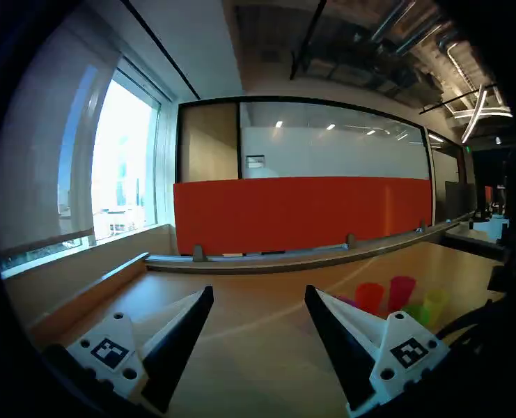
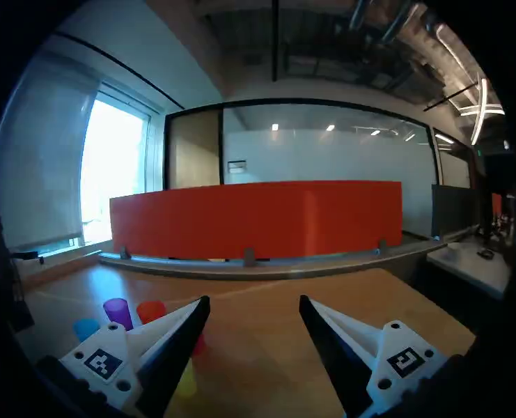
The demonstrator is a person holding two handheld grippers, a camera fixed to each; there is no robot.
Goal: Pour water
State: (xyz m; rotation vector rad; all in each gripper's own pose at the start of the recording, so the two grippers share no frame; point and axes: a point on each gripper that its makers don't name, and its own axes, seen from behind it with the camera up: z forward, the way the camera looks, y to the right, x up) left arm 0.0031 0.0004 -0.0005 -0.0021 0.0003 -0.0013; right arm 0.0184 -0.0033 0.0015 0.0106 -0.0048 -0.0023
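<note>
**Wooden desk, bright cups, both tongs spread wide**

The left gripper [image 1: 258, 289] hangs over the wooden desk [image 1: 258, 355]. Its two fingers are far apart and hold nothing. In the left gripper view the little cups stand on the desk to the right, partly behind one finger: an orange cup [image 1: 369, 296], a pink cup [image 1: 402, 289] and a yellow cup [image 1: 436, 303]. The right gripper [image 2: 254, 299] is spread open too, with nothing in it. In the right gripper view a purple cup [image 2: 118, 312] and a blue cup [image 2: 86, 327] stand on the left. A big orange panel [image 2: 258, 219] stands at the back of the desk. A bright window [image 1: 122, 164] is on the left.
</note>
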